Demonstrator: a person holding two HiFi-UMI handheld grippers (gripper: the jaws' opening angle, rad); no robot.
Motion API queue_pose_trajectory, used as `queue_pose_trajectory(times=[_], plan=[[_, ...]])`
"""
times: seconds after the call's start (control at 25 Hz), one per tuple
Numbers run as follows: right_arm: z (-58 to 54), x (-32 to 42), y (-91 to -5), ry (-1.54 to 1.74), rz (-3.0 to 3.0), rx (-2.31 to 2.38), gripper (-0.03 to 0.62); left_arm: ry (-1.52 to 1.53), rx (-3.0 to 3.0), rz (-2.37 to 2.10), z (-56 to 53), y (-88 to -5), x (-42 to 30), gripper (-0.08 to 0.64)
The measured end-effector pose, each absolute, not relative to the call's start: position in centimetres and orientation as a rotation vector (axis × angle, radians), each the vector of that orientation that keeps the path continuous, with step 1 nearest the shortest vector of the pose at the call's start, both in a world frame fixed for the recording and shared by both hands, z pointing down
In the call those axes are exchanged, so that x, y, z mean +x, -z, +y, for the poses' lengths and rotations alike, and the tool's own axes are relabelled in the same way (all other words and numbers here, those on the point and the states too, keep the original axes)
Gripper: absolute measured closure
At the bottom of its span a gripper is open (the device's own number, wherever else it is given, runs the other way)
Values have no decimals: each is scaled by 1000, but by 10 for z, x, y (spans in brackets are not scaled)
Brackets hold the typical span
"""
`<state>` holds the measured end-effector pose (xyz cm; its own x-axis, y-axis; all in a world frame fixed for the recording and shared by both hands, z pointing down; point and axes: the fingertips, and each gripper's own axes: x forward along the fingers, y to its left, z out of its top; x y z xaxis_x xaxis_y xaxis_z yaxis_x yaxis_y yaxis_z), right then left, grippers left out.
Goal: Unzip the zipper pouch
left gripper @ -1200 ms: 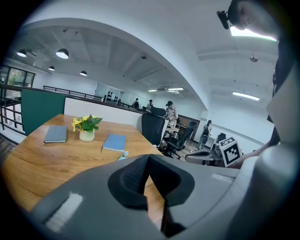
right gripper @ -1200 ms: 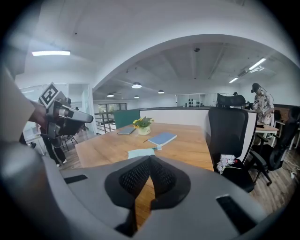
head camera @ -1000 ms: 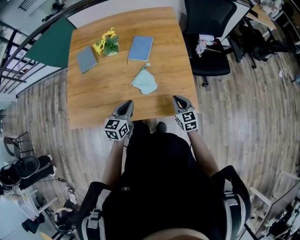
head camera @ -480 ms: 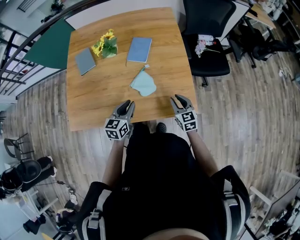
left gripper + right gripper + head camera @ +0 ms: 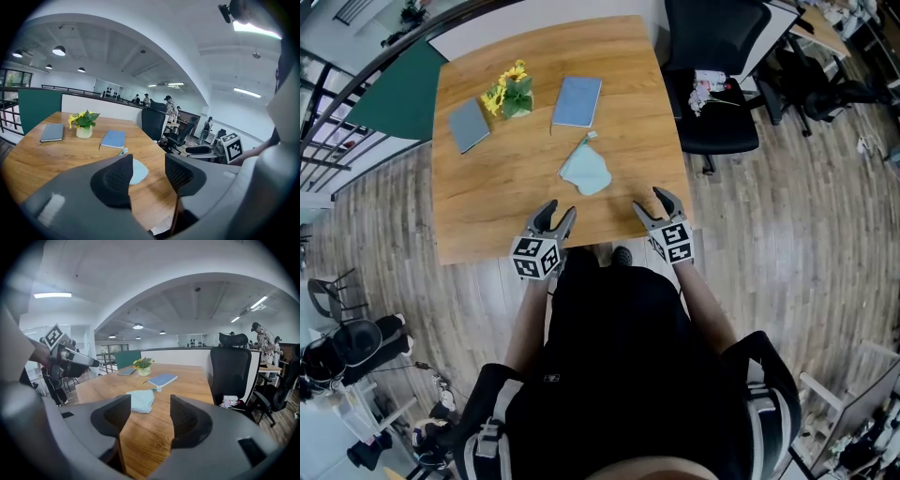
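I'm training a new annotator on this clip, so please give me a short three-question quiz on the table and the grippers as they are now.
1. What stands between the grey notebook and the blue notebook? A) a mug B) a pot of yellow flowers C) a stapler
2. True or false: the left gripper is shut on the zipper pouch.
3. Fill in: the pouch lies nearest the ___ notebook.
Key: 1 B. 2 False: its jaws stand apart and grip nothing, having just been opening; the pouch lies apart from it on the table. 3 blue.
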<state>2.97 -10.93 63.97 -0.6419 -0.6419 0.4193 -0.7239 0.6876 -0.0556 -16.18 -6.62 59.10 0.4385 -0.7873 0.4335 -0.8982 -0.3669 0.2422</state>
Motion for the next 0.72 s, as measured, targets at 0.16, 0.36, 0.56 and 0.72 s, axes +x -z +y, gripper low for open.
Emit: queue_pose_trajectory(times=[0.16,0.36,0.56,0.72], plan=[[-110,30,-637,-311,-2534,1073,321,-329,2230,-1415,-67,-593,-162,319],[-109,33,-638,-317,-2530,1080,321,-296,2190,-1425,-70,-597,-166,295],[-109,36,-640,-325,-2526,1085,322,-299,2177,-1416,-71,-601,-164,291],[-107,36,-641,-332,-2526,1085,322,-283,2156,-1410,-67,-603,-165,293]])
